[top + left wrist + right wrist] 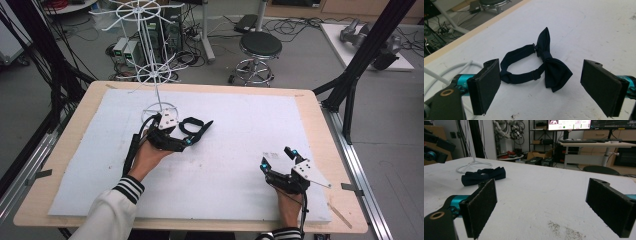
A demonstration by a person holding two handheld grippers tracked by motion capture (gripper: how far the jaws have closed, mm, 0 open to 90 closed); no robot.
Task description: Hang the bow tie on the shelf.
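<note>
Dark navy bow tie [541, 65] w/ looped strap lies flat just beyond left tongs [540, 85], wide apart; right tongs [549, 207] also wide, holding nothing.

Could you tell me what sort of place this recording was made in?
Most likely a robotics lab: a worktable framed by black rig struts, cables and electronics on the floor, and desks with monitors behind.

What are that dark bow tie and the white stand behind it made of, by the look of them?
The bow tie looks like dark navy woven cloth with a matte finish: it folds softly and its strap lies limp on the table. The stand seems to be thin metal wire coated glossy white, judging by its slim rigid spokes and rings; plastic can't be ruled out.
</note>
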